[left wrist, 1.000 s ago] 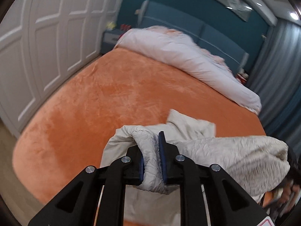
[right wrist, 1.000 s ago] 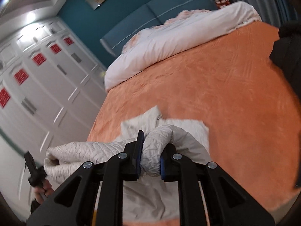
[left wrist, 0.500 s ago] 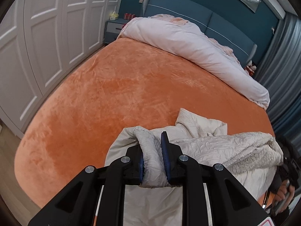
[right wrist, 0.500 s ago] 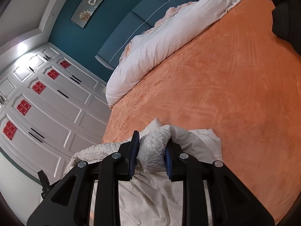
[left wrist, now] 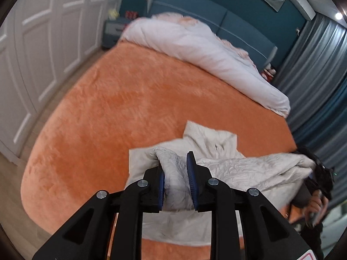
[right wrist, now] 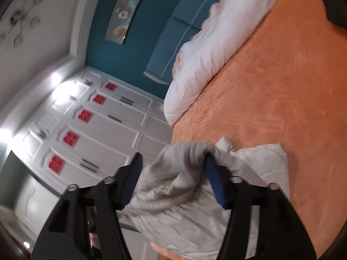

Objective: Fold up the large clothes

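Note:
A large cream quilted garment (left wrist: 216, 164) lies bunched at the near edge of the orange bed (left wrist: 134, 99). My left gripper (left wrist: 175, 169) is shut on a thick fold of it, held a little above the bed. In the right wrist view my right gripper (right wrist: 173, 173) stands wide open, with the garment (right wrist: 173, 195) draped between its jaws and over the right finger (right wrist: 213, 182). The right gripper (left wrist: 321, 173) and the hand holding it show at the right edge of the left wrist view, at the garment's other end.
A white duvet (left wrist: 195, 45) lies rolled along the head of the bed before a blue headboard (left wrist: 216, 19). White wardrobe doors (left wrist: 43, 32) run along the left. Grey curtains (left wrist: 314, 69) hang at the right. Wood floor (left wrist: 13, 184) borders the bed.
My right gripper has opened wide and tilted upward, letting go of the garment fold. My left gripper keeps its grip and has hardly moved.

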